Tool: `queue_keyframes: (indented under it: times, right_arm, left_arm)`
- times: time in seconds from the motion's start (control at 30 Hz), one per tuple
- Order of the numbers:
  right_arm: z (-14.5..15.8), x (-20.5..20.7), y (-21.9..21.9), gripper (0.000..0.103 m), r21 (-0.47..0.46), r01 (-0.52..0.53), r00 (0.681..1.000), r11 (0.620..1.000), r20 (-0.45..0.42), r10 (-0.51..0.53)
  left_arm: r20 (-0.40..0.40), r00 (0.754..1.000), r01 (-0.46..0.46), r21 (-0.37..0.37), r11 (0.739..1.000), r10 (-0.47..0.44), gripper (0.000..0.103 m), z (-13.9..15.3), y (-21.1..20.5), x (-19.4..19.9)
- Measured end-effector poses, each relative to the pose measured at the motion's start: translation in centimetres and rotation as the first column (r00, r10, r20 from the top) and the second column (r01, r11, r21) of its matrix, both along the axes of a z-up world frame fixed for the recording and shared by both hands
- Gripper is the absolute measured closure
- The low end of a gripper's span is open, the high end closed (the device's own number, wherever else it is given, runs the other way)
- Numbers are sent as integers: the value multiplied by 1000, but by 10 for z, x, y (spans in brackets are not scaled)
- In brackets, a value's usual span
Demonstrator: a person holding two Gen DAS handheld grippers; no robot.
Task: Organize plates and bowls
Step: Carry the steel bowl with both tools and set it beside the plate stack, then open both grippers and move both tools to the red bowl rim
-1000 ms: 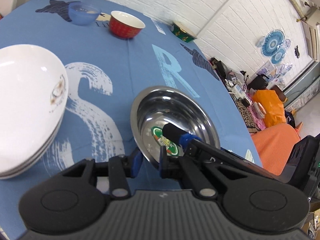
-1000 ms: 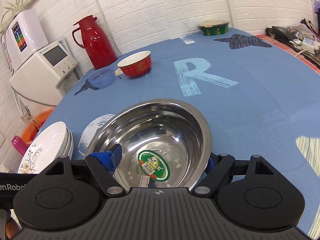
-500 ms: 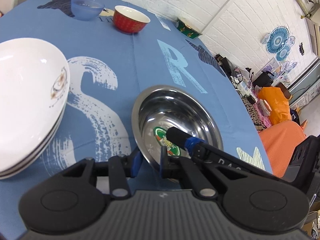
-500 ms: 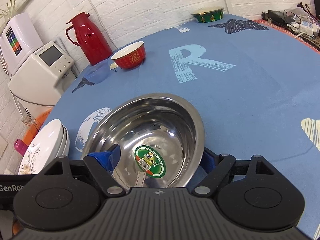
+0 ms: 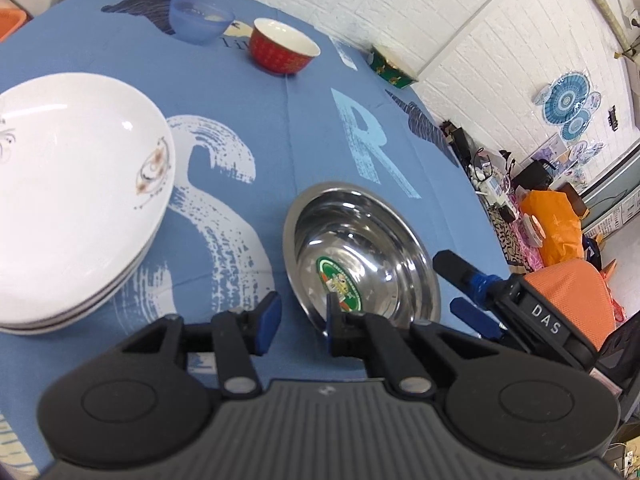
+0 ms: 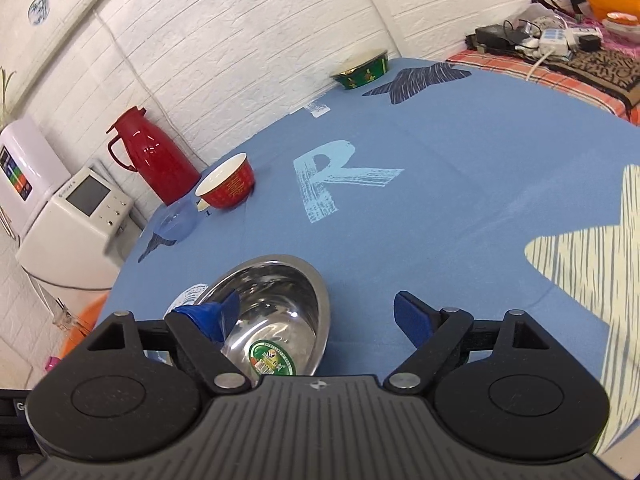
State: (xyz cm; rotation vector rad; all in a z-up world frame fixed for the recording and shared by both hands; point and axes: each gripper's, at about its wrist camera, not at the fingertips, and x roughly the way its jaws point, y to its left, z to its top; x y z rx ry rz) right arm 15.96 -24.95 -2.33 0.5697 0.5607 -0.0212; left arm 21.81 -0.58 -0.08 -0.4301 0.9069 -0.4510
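Tablecloth: wide bare area centre/right; rim drops off close on near side. White plate stack sits left, steel bowl just beside it, resting on cloth.

L gripper: partly open, jaws straddling bowl's near rim, not clamped.

R gripper: wide open, empty, one finger over bowl.

Judgement: bowl placed/released; next, fetch red bowl, far side, path clear.

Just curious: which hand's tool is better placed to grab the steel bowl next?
Left, probably. The left tool straddles the steel bowl's near rim; the right tool, wide open, has the bowl off-centre.
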Motion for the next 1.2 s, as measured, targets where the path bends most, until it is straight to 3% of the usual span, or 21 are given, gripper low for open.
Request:
queue_keyframes:
  times: [0.27, 0.5, 0.53, 0.57, 0.6, 0.67, 0.77, 0.9, 1.03, 1.2]
  right_arm:
    - [5, 5, 2, 31, 23, -36, 999, 999, -3, 36]
    - [39, 51, 6, 31, -61, -145, 989, 988, 4, 145]
    - [45, 62, 7, 31, -92, -159, 987, 983, 5, 160]
    - [51, 73, 8, 31, -121, -167, 986, 979, 5, 169]
    - [57, 85, 10, 31, -151, -177, 984, 973, 4, 180]
    - [65, 112, 12, 31, -204, -202, 979, 958, -7, 205]
    - [69, 153, 10, 31, -252, -229, 973, 940, -38, 227]
    - [67, 223, 14, 31, -272, -276, 961, 922, -111, 255]
    - [56, 291, 24, 31, -282, -315, 945, 906, -183, 272]
    - [37, 351, 38, 31, -321, -360, 925, 876, -244, 290]
  left_arm:
    - [61, 998, -10, -13, 1000, 11, 103, 25, 29, -5]
    - [47, 998, -40, -24, 999, 41, 100, 60, 48, 78]
    - [39, 999, -37, -20, 999, 38, 79, 63, 48, 96]
    - [17, 999, -48, -12, 999, 48, 48, 63, 48, 114]
    - [-1, 997, -72, -35, 997, 72, 8, 61, 50, 130]
    - [-46, 991, -129, -112, 985, 125, 8, 55, 55, 161]
    - [-129, 984, -144, -140, 980, 126, 8, 45, 51, 202]
    - [-182, 968, -195, -113, 974, 173, 8, 31, 40, 248]
    - [-239, 944, -267, -148, 952, 228, 8, 16, 33, 282]
    - [-247, 914, -355, -105, 929, 321, 8, 4, 25, 308]
